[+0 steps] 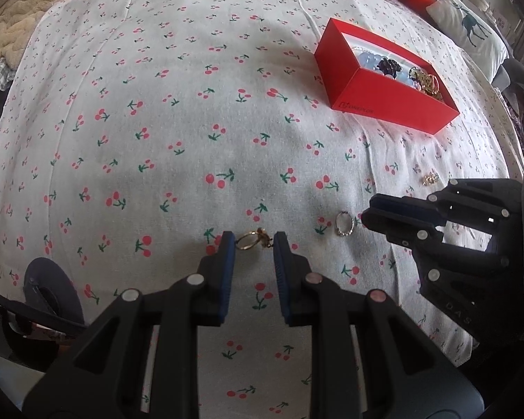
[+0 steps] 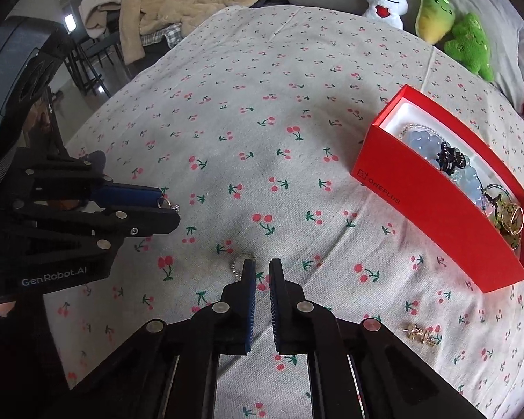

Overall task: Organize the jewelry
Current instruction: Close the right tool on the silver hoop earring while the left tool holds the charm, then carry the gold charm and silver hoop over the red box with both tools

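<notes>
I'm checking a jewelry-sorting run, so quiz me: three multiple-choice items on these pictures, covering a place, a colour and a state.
1. Relative to the box, the silver ring lies:
A inside it
B outside it, on the sheet
C on its rim

2. The box's outer walls are:
A red
B blue
C green

3. The left gripper is:
A wide open, empty
B closed on a gold ring
C holding a necklace

Answers:
1 B, it rests on the cherry-print sheet beside the right gripper.
2 A, every outer wall is red.
3 B, the ring is pinched between both pads.

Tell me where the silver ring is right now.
In the left wrist view, the silver ring lies on the cherry-print sheet, low and right, beside the right hand-held gripper.
</notes>
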The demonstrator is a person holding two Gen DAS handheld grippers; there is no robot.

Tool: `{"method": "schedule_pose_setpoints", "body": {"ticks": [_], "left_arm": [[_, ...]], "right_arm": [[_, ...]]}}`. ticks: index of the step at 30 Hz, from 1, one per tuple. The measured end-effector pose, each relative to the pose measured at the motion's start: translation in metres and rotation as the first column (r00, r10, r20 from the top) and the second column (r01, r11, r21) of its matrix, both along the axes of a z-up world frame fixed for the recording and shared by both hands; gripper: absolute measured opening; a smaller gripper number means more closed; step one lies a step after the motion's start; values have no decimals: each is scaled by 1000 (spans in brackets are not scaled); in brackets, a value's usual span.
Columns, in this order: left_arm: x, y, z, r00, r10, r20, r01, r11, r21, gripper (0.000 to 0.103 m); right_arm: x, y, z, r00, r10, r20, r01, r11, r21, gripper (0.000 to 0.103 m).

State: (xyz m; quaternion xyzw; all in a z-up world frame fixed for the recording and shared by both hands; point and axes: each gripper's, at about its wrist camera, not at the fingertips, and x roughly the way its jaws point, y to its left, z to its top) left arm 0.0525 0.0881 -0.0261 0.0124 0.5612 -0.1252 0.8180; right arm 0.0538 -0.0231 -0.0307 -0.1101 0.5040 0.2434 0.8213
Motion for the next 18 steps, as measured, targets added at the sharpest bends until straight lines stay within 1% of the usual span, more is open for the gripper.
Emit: {"method": "schedule_pose_setpoints", "body": {"ticks": [3, 5, 6, 8, 10, 12, 13, 14, 15, 16, 17, 18], "left_arm": [[4, -3, 5, 1000, 13, 4, -13, 1000, -18, 24], [4, -5, 7, 1000, 11, 11, -11, 1000, -21, 24], [4, -6, 8, 1000, 9, 15, -9, 1000, -18, 24], [3, -5, 8, 1000, 7, 20, -7, 1000, -7, 24], [1, -3, 5, 1000, 10, 16, -10, 1000, 9, 24], [-1, 0, 0, 1000, 10, 4, -10, 1000, 19, 24], [-2, 2, -3, 1000, 9, -1, -9, 1000, 25, 24], [-4, 3, -5, 1000, 7, -6, -7, 1000, 30, 24], [-5, 5, -7, 1000, 5, -8, -5, 999, 33, 24], [-6, 6, -8, 1000, 3, -7, -3, 999, 35, 24], [-7, 7, -8, 1000, 0, -6, 0, 999, 37, 24], [-8, 8, -8, 1000, -2, -4, 3, 999, 38, 24]], "right_arm": [[4, -13, 6, 999, -35, -17, 36, 999, 35, 8], [4, -19, 10, 999, -38, -13, 38, 998, 47, 9], [3, -20, 13, 999, -31, -7, 32, 998, 56, 13], [-1, -18, 14, 1000, -2, -3, 2, 998, 65, 15], [-5, -12, 12, 999, 34, -3, -34, 998, 54, 17], [-9, -5, 7, 998, 60, 1, -60, 998, 31, 24], [-10, -2, 4, 998, 68, -2, -68, 997, 25, 39], [-11, 0, 2, 998, 70, -2, -70, 997, 26, 62], [-12, 1, 2, 998, 66, 7, -66, 997, 36, 66], [-13, 3, 2, 997, 70, 18, -70, 997, 41, 66], [-12, 6, 0, 997, 76, 16, -77, 997, 30, 64], [-10, 8, -3, 997, 72, 8, -72, 997, 18, 59]]}}
